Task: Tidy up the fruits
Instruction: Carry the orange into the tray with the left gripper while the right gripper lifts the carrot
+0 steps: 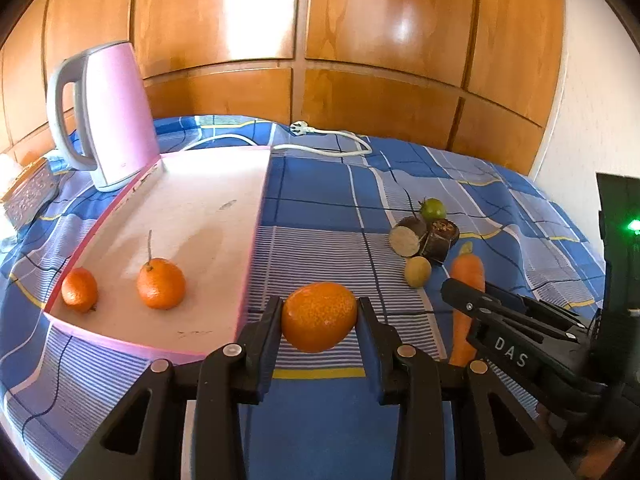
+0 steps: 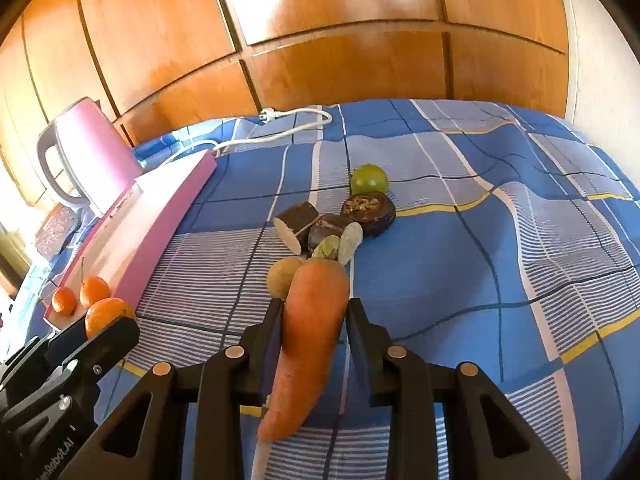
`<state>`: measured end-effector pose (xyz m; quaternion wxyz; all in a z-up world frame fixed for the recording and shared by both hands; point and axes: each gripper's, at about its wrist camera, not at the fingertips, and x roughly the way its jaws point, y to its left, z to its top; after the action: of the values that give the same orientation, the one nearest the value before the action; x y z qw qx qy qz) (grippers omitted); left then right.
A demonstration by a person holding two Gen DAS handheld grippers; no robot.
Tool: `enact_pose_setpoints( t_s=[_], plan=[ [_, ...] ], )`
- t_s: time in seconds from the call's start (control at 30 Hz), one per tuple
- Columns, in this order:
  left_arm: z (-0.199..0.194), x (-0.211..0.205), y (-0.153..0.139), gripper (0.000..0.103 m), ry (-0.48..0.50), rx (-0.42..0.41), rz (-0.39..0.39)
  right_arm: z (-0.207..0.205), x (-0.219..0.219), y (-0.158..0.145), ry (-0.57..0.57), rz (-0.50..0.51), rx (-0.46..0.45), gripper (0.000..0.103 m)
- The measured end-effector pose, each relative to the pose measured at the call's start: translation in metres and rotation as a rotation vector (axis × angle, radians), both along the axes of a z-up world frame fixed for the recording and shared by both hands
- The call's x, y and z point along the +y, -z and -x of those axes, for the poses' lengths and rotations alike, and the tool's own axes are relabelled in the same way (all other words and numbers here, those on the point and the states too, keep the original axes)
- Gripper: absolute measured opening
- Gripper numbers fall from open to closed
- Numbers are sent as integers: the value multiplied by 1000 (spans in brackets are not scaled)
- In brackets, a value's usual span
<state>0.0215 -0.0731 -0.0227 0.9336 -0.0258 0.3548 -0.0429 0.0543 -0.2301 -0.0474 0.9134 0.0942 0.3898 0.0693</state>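
Note:
My left gripper [image 1: 319, 312] is shut on an orange [image 1: 319, 317] and holds it just right of the pink tray [image 1: 192, 216]. Two more oranges [image 1: 161, 283] [image 1: 79, 289] lie on the tray's near end. My right gripper [image 2: 314, 312] has its fingers on both sides of a carrot [image 2: 310, 332] that lies on the blue checked cloth. It also shows in the left wrist view [image 1: 466, 276]. Beyond the carrot lie a small yellow fruit [image 2: 282, 276], a green fruit [image 2: 369, 178] and dark cut pieces [image 2: 296, 222].
A pink kettle [image 1: 116, 116] stands at the tray's far left corner. A white cord with plug [image 1: 320, 136] lies at the back of the cloth. A patterned box [image 1: 28, 196] sits at the far left. Wooden panels rise behind.

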Motion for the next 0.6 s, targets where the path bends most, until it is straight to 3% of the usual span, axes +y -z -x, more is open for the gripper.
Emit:
enact_pose_setpoints(
  t_s=[0.6],
  plan=[
    [12, 50, -19, 36, -89, -37, 39, 14, 41, -21, -127, -17, -38, 31]
  ],
)
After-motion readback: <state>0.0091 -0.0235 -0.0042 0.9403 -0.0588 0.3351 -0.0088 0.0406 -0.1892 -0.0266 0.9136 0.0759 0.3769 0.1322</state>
